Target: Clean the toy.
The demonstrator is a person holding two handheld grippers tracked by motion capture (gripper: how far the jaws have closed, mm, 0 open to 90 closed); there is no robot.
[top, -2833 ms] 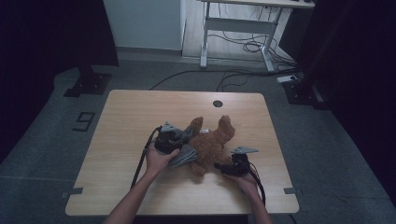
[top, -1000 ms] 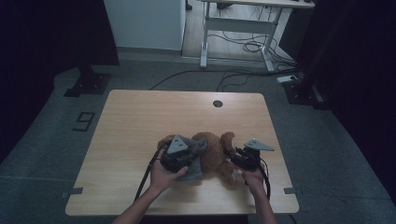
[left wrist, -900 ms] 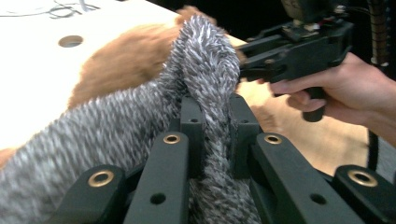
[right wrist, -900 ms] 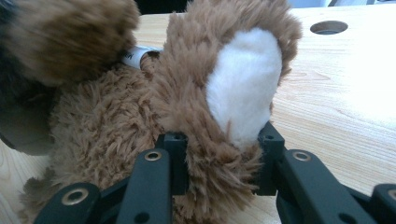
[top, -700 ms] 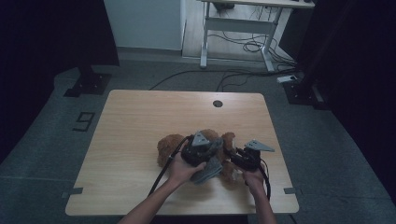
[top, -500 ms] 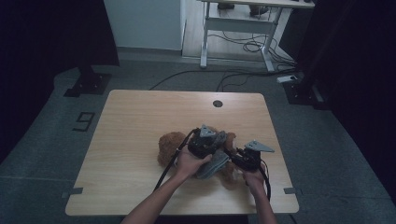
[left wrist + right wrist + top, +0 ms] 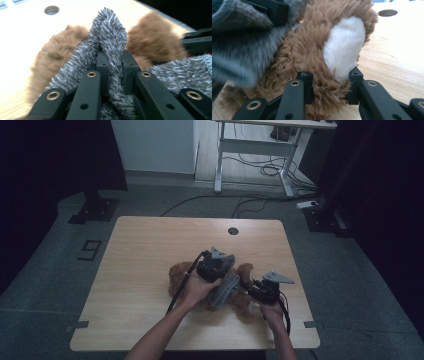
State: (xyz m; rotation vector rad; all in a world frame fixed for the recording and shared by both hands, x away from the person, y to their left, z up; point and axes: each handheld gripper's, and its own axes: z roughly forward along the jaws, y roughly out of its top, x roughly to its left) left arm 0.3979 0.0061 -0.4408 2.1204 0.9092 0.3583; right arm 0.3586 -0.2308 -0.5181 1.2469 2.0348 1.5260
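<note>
On grey floor, wooden table (image 7: 150,265).

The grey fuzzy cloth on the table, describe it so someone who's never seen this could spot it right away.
Start at the wooden table, then find the brown plush toy near its front edge. Draped over the toy is the grey cloth, pinched in the left claw. Its shaggy grey pile sets it apart from the toy's brown fur.
</note>
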